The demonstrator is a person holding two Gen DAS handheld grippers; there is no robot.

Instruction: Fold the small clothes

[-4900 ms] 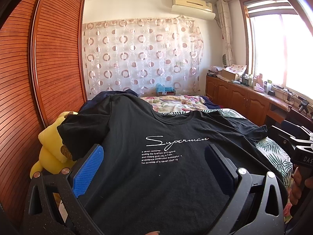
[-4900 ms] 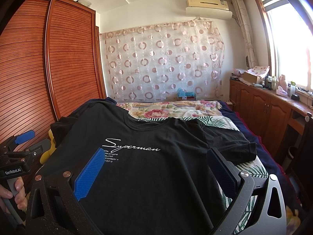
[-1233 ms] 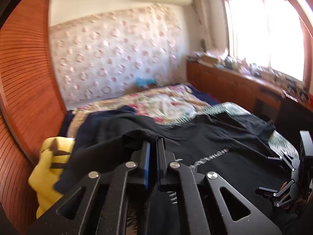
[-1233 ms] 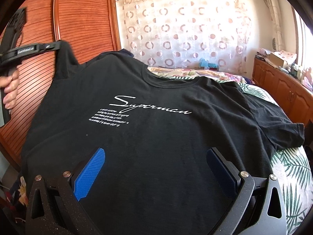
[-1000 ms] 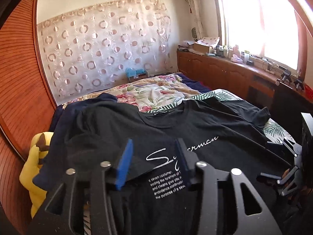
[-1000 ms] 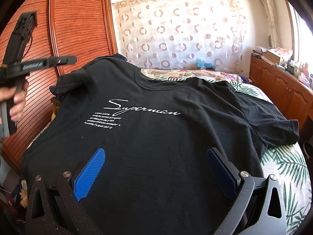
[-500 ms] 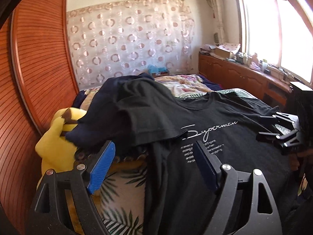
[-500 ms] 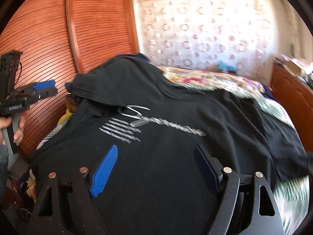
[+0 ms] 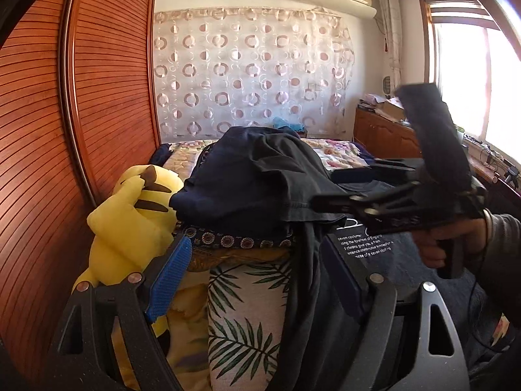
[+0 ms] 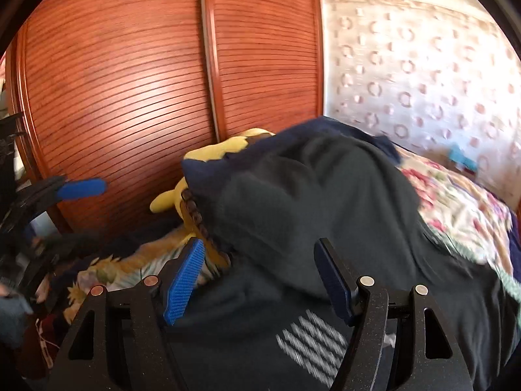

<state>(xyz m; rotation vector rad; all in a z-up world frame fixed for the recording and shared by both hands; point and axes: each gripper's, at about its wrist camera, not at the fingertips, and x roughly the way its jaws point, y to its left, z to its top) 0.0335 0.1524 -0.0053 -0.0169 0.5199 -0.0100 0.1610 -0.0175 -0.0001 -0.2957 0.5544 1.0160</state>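
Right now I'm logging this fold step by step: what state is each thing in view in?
Black T-shirt: left sleeve folded in over the chest, print partly showing.
Left tongs: open, holding nothing.
Right tongs: open, over the folded sleeve, holding nothing.
Yellow plush toy: lying beside the shirt, against the wardrobe.
Wardrobe doors: shut.
Patterned curtain: drawn.

black T-shirt [image 9: 368, 244] with small white print, partly legible: "seven costume", "of England", rest too small
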